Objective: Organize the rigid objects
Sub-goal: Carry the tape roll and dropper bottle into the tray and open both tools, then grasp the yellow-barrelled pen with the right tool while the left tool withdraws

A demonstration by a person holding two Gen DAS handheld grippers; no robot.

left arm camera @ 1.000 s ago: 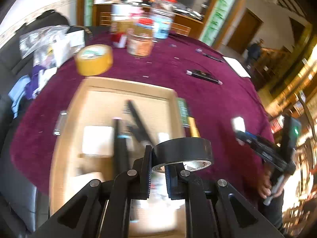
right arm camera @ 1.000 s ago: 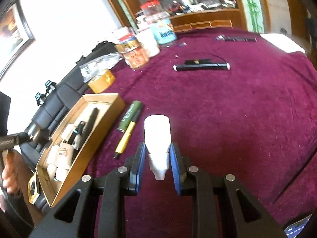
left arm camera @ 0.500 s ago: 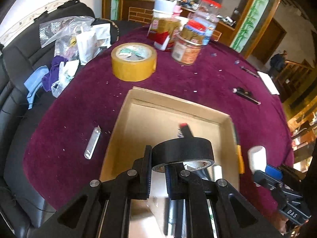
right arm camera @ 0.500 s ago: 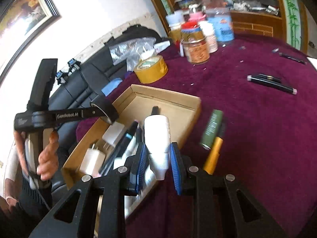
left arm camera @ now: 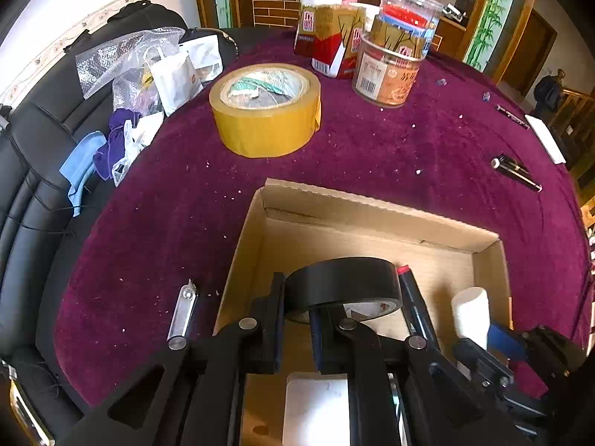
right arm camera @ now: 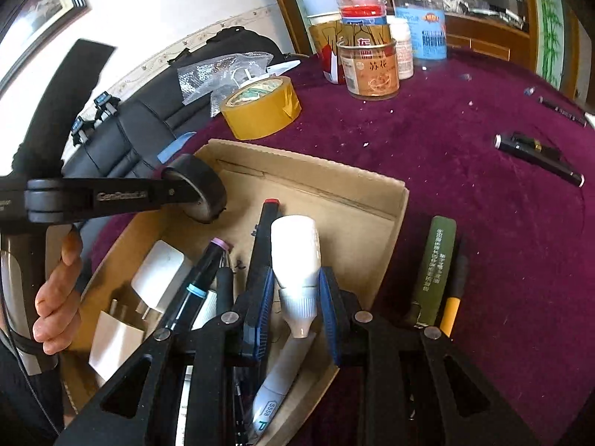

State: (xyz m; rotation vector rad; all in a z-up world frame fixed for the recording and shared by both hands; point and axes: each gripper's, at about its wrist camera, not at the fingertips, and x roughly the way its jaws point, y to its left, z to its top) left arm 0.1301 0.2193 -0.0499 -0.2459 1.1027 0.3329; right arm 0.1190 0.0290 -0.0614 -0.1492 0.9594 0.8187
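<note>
Over a round table draped in dark purple velvet cloth (left arm camera: 372, 156), I hold both grippers above the shallow brown cardboard box (left arm camera: 372, 219) where the loose items are being gathered. My left gripper (left arm camera: 295, 319) is clamped on the wall of a black roll of electrical tape (left arm camera: 342, 282), carried above the box's empty far half. My right gripper (right arm camera: 293, 308) pinches a small white plastic bottle (right arm camera: 295, 256) by its ribbed neck, nozzle toward the camera, over the box's near half, where white charger plugs (right arm camera: 158, 275), marker pens (right arm camera: 208, 275) and a white tube (right arm camera: 275, 386) already lie. I judge this the placing step for both items. Next, each should be lowered to the bare cardboard and the jaws opened only once it rests. A wide yellow roll of packing tape (left arm camera: 266, 109), a green pen-shaped case (right arm camera: 437, 264) and a black pen (right arm camera: 539, 156) still lie outside on the cloth.
</note>
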